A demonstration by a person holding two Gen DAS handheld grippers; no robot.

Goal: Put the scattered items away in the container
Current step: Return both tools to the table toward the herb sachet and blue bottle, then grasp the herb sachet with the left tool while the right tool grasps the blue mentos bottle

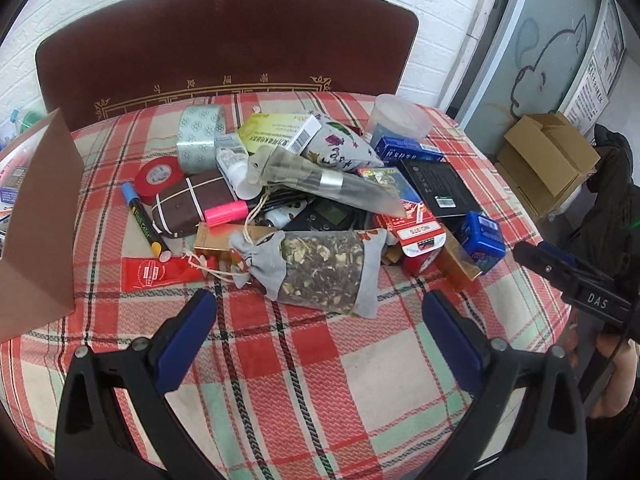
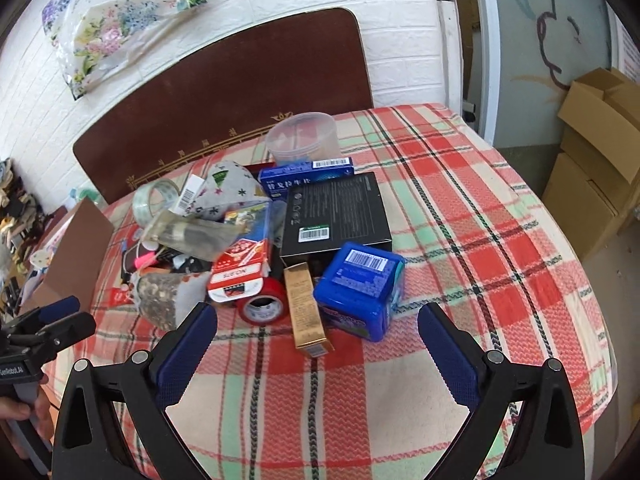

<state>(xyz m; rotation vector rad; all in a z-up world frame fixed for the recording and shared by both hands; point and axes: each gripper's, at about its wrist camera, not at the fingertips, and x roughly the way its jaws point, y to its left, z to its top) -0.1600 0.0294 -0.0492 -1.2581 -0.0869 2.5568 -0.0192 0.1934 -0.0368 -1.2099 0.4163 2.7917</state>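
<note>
A heap of small items lies on the plaid tablecloth [image 1: 304, 360]. Nearest my left gripper [image 1: 318, 304] is a grey sachet of dried herbs [image 1: 320, 266]; the gripper is open and empty just in front of it. My right gripper [image 2: 316, 316] is open and empty, just in front of a gold box [image 2: 308, 312] and a blue plastic box [image 2: 360, 288]. The brown cardboard box [image 1: 40, 224] stands at the left edge; it also shows in the right wrist view [image 2: 80, 256]. The right gripper shows at the right of the left wrist view [image 1: 560, 272].
The heap holds a red tape roll [image 2: 262, 306], a red-white carton [image 2: 238, 276], a black box [image 2: 336, 216], clear tape [image 1: 200, 138], markers [image 1: 146, 226], a clear tub [image 2: 302, 136]. A dark chair back [image 1: 224, 44] stands behind. Cardboard boxes [image 2: 596, 160] sit right of the table.
</note>
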